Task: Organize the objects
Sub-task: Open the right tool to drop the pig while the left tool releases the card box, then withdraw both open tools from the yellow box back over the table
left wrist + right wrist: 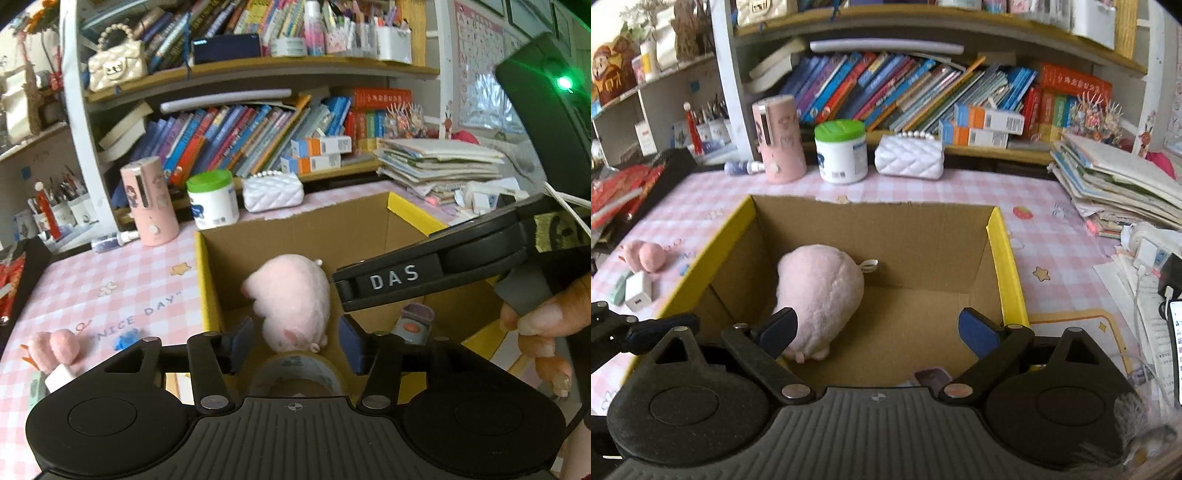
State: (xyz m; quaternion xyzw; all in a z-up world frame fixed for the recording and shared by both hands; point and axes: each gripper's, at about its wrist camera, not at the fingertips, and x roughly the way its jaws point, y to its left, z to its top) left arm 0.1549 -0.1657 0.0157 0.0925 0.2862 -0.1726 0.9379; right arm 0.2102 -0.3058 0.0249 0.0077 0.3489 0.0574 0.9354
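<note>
An open cardboard box with yellow rims stands on the pink checked table. A pink plush toy lies inside it. In the left wrist view a tape roll sits just below my left gripper, whose jaws stand open around it, and a small grey-lilac item lies in the box at the right. My right gripper is open and empty over the box's near edge; its body crosses the left wrist view.
A small pink plush, a white charger and a mint item lie left of the box. A pink bottle, green-lidded tub and white purse stand behind. Stacked books and cables sit at the right.
</note>
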